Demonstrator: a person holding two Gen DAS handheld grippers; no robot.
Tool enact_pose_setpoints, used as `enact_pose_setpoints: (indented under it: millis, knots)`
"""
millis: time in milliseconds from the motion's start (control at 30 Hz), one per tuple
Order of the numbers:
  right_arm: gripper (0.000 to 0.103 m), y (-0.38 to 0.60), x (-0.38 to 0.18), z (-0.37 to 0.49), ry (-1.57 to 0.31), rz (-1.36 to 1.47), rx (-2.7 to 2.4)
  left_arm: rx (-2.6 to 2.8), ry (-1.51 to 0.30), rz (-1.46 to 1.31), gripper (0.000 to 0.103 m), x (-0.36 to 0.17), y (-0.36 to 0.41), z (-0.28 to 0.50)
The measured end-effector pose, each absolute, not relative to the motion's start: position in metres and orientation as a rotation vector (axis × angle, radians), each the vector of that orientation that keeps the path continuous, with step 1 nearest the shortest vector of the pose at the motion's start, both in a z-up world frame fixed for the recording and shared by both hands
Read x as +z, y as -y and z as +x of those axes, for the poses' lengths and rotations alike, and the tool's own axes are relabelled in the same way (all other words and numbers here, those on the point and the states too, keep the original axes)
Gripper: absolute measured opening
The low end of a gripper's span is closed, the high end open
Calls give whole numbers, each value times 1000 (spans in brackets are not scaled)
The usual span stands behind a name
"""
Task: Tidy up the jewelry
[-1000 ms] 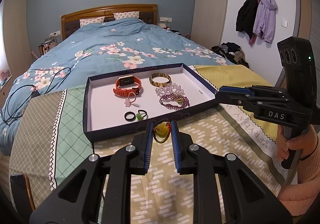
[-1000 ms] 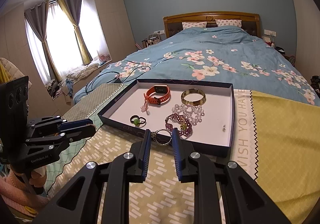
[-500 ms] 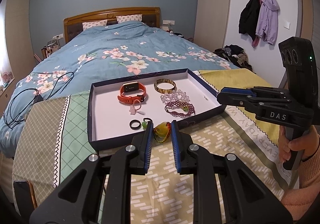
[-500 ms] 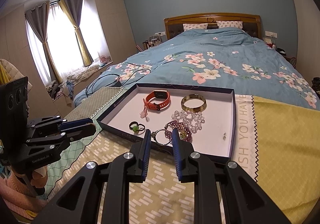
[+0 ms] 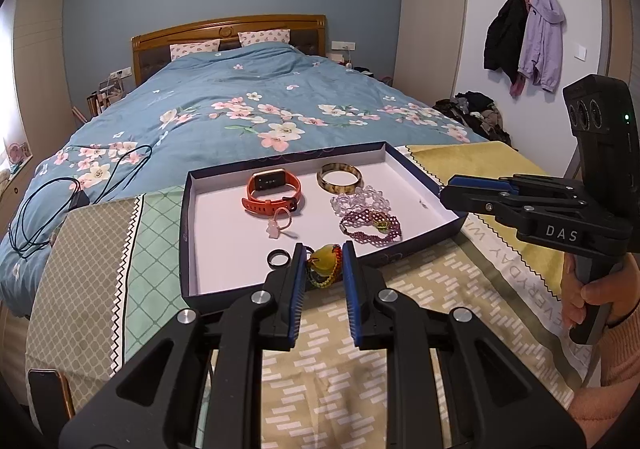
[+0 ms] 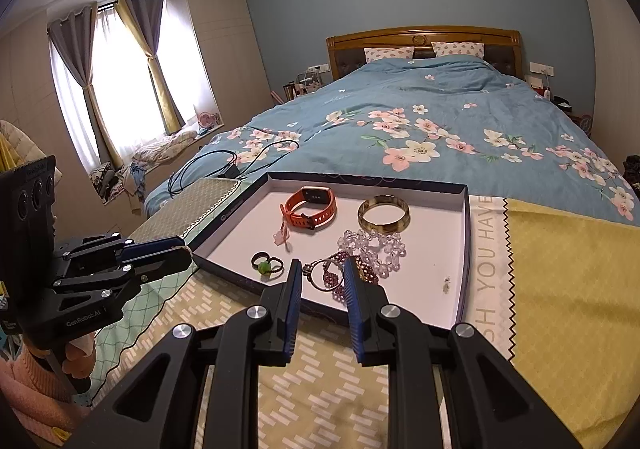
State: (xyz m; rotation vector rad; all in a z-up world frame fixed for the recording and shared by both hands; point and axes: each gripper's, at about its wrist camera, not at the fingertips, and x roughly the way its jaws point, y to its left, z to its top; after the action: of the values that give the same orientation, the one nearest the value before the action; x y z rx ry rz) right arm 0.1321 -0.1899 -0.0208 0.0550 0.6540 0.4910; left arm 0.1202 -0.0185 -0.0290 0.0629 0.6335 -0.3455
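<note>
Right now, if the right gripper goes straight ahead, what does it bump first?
Probably the purple bracelet in the tray. It lies just beyond the ring that the right gripper holds, though depth is hard to judge.

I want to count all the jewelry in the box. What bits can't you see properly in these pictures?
- Left wrist view: the green-stone ring is hidden behind the left gripper, which holds a yellow pendant bracelet.
- Right wrist view: the purple beaded bracelet is partly covered by the right gripper and the silver ring between its fingers.
- Right wrist view: a tiny item on the tray floor is too small to identify.
</note>
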Motion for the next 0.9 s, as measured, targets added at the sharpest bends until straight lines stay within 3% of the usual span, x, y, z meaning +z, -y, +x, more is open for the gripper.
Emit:
enact_pose_setpoints:
  millis: [900]
  knots:
    - [19,189,-19,150,-655,58,490,-316,-626,65,18,-29,17,142]
